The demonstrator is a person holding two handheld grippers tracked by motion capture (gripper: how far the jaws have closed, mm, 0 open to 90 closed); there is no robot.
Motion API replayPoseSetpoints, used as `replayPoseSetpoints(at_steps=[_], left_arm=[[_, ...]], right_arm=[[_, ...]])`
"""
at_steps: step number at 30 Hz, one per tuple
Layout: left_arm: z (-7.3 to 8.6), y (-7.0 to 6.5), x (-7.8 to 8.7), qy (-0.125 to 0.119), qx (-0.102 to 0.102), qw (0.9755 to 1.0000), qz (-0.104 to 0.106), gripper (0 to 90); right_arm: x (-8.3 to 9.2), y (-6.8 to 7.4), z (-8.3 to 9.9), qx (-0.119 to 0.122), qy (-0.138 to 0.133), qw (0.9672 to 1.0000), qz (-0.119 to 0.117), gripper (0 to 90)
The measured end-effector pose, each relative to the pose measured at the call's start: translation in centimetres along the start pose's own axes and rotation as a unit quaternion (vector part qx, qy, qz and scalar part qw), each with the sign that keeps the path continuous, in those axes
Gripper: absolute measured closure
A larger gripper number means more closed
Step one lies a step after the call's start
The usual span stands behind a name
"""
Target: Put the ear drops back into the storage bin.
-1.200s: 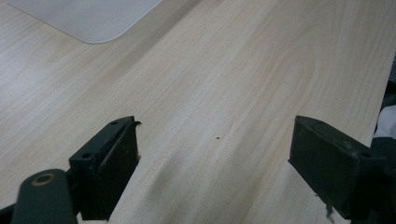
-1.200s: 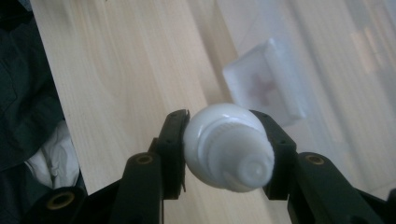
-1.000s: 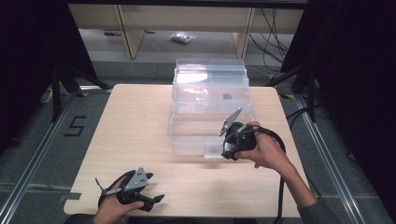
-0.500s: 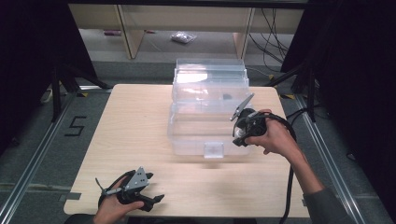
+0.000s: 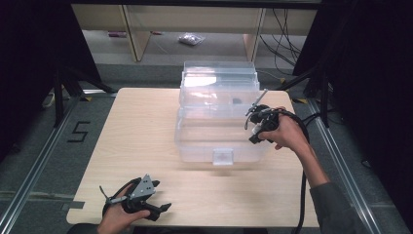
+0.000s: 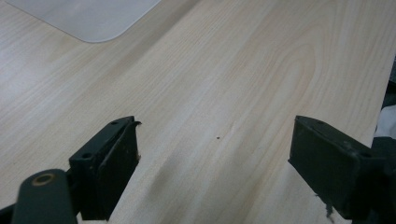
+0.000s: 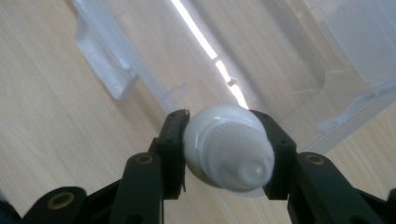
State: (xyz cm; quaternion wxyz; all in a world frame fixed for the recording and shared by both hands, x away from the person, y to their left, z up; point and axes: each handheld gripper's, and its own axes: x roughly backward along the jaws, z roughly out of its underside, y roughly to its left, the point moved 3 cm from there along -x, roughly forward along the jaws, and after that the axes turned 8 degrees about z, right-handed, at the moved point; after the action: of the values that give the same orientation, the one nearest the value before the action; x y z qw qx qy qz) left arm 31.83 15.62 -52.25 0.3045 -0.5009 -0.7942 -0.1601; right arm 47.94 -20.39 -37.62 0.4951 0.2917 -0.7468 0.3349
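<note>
A clear plastic box [image 5: 219, 139] stands on the wooden table [image 5: 141, 126] with its lid [image 5: 219, 80] raised at the back. My right gripper [image 5: 253, 135] hovers over the box's right side, shut on a white bottle. In the right gripper view the bottle [image 7: 229, 149] sits cap-first toward the camera between the two pads, and my right gripper [image 7: 218, 122] is above the box's transparent floor [image 7: 261, 70]. My left gripper [image 5: 163, 208] rests at the table's front left, open, with bare wood between its jaws [image 6: 215, 128].
A small dark item [image 5: 235, 101] lies inside the box near the back. A latch tab [image 5: 222, 157] sticks out of the box's front wall. Cables [image 5: 304, 195] trail off the table's right edge. Shelving [image 5: 195, 24] stands behind the table.
My right gripper has carried the white bottle from the box's front right corner toward the back and right, over the box's right side. The left gripper has stayed still.
</note>
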Motion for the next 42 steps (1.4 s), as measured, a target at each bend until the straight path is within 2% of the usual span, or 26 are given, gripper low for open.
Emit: replayPoseSetpoints(at_steps=[3,15,23,25,26,28,32,35,36,37,38,42], left_arm=[[0.0,0.0,0.0,0.0,-0.001,1.0,0.0,15.0],[0.0,0.0,0.0,0.0,-0.001,1.0,0.001,15.0],[0.0,0.0,0.0,0.0,0.0,1.0,0.001,15.0],[0.0,0.0,0.0,0.0,-0.002,1.0,0.001,15.0],[0.0,0.0,0.0,0.0,-0.002,1.0,0.001,15.0],[0.0,0.0,0.0,0.001,-0.003,1.0,0.003,15.0],[0.0,0.0,0.0,0.001,-0.002,1.0,0.002,15.0],[0.0,0.0,0.0,0.001,-0.003,1.0,0.003,15.0],[0.0,0.0,0.0,0.001,-0.003,1.0,0.003,15.0],[0.0,0.0,-0.1,0.001,0.0,1.0,0.003,15.0],[0.0,-0.1,-0.1,0.0,0.004,1.0,0.003,15.0],[0.0,0.0,0.0,0.001,-0.003,1.0,0.004,15.0]], right_arm=[[-0.7,-0.3,-0.2,-0.009,0.009,0.9999,0.001,60.0],[-3.3,-1.3,-0.7,-0.013,0.03,0.9995,0.0,60.0],[-5.0,-1.9,-1.1,-0.029,0.04,0.9988,-0.002,60.0],[-5.7,-1.9,-1.0,-0.042,0.05,0.9979,-0.007,60.0],[-5.9,-2.0,-1.0,-0.042,0.06,0.9973,-0.001,60.0],[-6.3,-2.2,-0.9,-0.034,0.052,0.998,-0.003,60.0],[-7.1,-2.2,-0.8,-0.035,0.067,0.9972,-0.001,60.0],[-7.4,-2.1,-0.9,-0.054,0.086,0.9948,-0.004,60.0],[-7.4,-2.1,-0.9,-0.054,0.086,0.9948,-0.004,60.0],[-7.9,-2.4,-0.9,-0.04,0.075,0.9964,-0.001,60.0],[-7.9,-2.4,-0.9,-0.051,0.084,0.9951,-0.005,60.0],[-8.3,-2.3,-1.0,-0.062,0.096,0.9934,-0.007,60.0]])
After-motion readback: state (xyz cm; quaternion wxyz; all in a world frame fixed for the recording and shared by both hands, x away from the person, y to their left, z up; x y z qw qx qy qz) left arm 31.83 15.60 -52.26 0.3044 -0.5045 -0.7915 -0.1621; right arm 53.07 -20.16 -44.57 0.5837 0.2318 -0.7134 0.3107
